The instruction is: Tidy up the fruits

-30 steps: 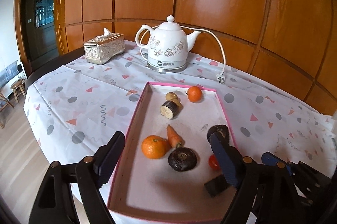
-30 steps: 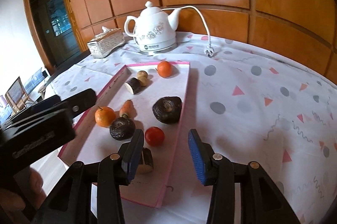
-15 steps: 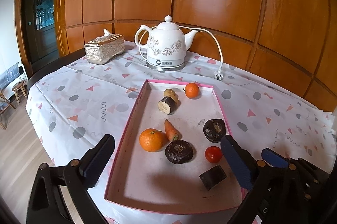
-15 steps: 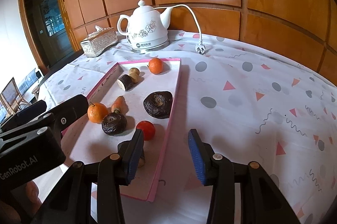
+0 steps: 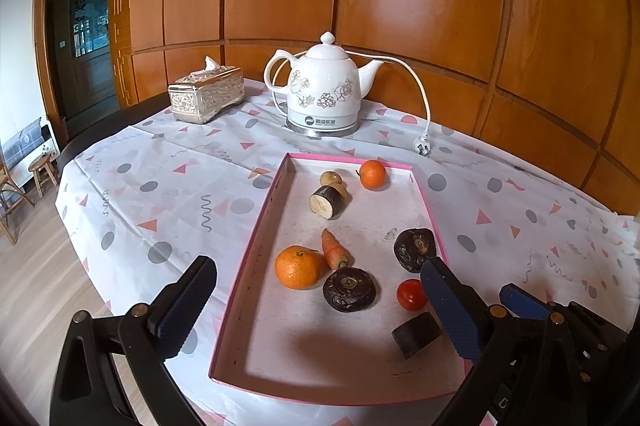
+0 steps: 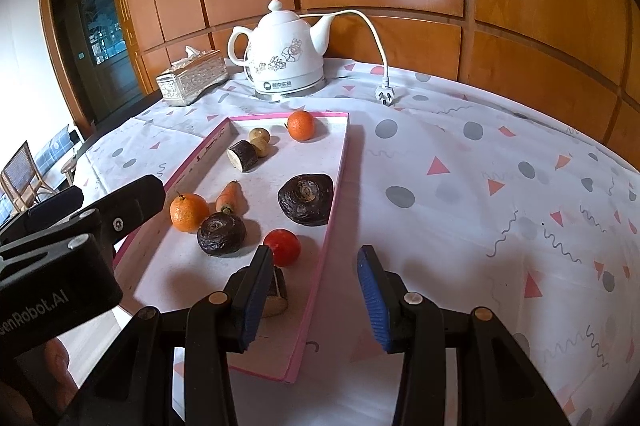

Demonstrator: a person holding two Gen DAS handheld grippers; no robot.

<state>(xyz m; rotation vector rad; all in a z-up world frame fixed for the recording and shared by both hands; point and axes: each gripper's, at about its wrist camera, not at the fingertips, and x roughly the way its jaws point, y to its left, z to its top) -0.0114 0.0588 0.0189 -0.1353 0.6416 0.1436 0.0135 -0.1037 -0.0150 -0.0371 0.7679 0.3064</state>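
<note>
A pink-rimmed tray holds two oranges, a carrot, a red tomato, two dark round roots, two dark cut cylinders and small pale tubers. My left gripper is wide open and empty above the tray's near end. My right gripper is open and empty over the tray's near right rim; the near cylinder sits behind its left finger.
A white floral kettle with cord and plug stands behind the tray. A silver tissue box is at the back left. The table edge drops to wood floor on the left, with a stool beyond.
Both grippers have pulled back and up from the tray. The left gripper's jaws have opened wider. The fruits have not moved.
</note>
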